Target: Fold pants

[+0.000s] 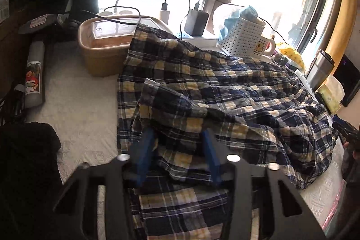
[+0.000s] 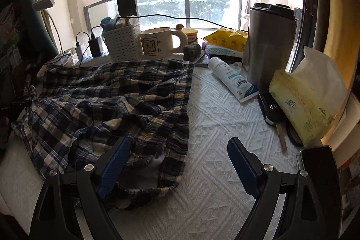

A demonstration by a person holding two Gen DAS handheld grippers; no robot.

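Plaid pants (image 1: 225, 87) in navy, yellow and white lie crumpled on a white textured cover (image 1: 85, 105). My left gripper (image 1: 176, 134) is at their near end, its blue fingers (image 1: 144, 150) pinching a raised fold of the cloth. In the right wrist view the pants (image 2: 112, 93) spread to the left, with the elastic waistband nearest. My right gripper (image 2: 178, 141) stands wide open just above the cover (image 2: 225, 127). Its left finger (image 2: 114, 163) hangs over the waistband edge, its right finger over bare cover, and it grips nothing.
A tan tub (image 1: 101, 48), chargers (image 1: 195, 21) and a white basket (image 2: 123, 44) line the window side. A mug (image 2: 157, 42), steel tumbler (image 2: 270, 44), spray bottle (image 2: 231, 78), tissue pack (image 2: 301, 109) and keys (image 2: 272, 114) crowd the right. Black cloth (image 1: 27, 161) lies near left.
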